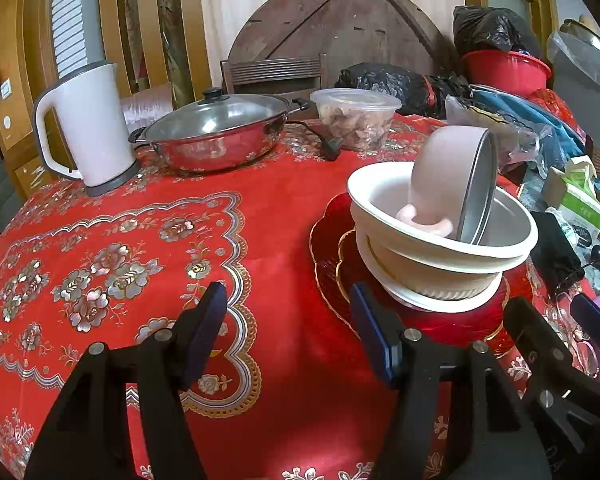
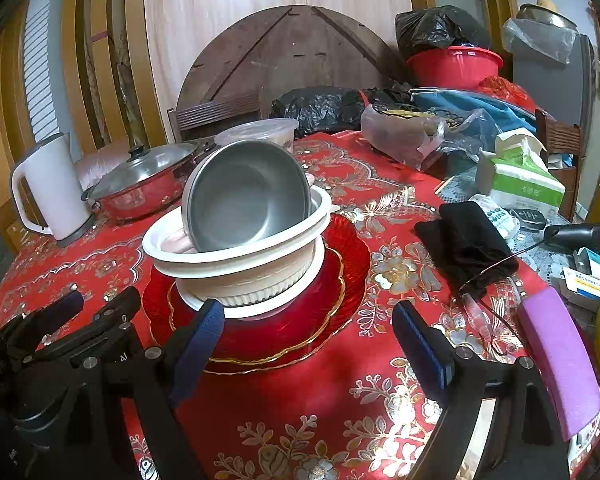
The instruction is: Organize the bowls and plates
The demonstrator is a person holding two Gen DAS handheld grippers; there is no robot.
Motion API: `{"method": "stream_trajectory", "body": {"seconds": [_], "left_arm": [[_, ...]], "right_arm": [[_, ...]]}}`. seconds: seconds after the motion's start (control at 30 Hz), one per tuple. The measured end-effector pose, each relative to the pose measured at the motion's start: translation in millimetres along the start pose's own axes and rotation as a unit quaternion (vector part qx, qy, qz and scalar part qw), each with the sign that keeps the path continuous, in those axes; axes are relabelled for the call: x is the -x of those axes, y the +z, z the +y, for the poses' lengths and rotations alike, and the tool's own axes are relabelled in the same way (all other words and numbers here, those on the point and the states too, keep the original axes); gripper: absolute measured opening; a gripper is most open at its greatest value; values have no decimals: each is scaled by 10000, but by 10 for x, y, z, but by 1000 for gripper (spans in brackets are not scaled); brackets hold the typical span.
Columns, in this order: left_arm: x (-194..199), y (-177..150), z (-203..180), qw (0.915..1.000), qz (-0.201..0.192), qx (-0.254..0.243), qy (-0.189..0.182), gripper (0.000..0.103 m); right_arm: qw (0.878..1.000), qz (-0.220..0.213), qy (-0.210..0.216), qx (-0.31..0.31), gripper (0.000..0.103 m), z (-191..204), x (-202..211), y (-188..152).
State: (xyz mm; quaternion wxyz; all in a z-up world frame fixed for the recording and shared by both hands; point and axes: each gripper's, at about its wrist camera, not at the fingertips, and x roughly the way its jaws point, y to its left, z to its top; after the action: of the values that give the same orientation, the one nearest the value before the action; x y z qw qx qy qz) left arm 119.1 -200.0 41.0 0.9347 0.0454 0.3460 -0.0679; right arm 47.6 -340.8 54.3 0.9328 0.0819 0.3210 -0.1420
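Two grippers held low at the near edge of the table, both with jaws spread wide and nothing between them: left gripper (image 1: 288, 320) over bare red tablecloth (image 1: 100, 240) just left of the stack, right gripper (image 2: 308, 332) framing the stack's near right side. Stacked at the table's near middle, from the bottom: red scalloped plates (image 2: 340, 280) with gold rims, a small white plate (image 1: 440, 302), a ribbed cream bowl (image 2: 260, 284), then a wide white bowl (image 1: 380, 184). Tipped on edge inside that white bowl, a pink bowl (image 1: 440, 168) with a grey metal lining, mouth turned toward the right wrist camera, foot ring down against the white bowl's inner wall. Judged as the tail end of the nesting step: stack built, last bowl not yet seated flat. Next move likely calls for closing on the pink bowl's upper rim, swinging it upright and lowering it mouth-up into the white bowl. Worth a gentle touch, since the white bowl sits slightly askew on the ribbed one and a sideways push could slide the upper pieces. Well apart at the back left, a white kettle (image 1: 88, 124) and a lidded steel pan (image 1: 216, 136); off to the right, a tissue box (image 2: 524, 184), a black cloth (image 2: 468, 244) and spectacles (image 2: 492, 300), none in the way.
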Motion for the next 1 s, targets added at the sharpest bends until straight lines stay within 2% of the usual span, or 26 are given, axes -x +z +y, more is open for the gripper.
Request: {"method": "stream_trajectory", "body": {"seconds": [0.77, 1.0], "left_arm": [[-8, -4, -6, 10000, 31, -2, -18, 63], [-34, -2, 1, 9999, 81, 12, -126, 63]], "right_arm": [[10000, -3, -19, -1, 88, -7, 13, -10], [10000, 30, -22, -34, 88, -20, 3, -11]]}}
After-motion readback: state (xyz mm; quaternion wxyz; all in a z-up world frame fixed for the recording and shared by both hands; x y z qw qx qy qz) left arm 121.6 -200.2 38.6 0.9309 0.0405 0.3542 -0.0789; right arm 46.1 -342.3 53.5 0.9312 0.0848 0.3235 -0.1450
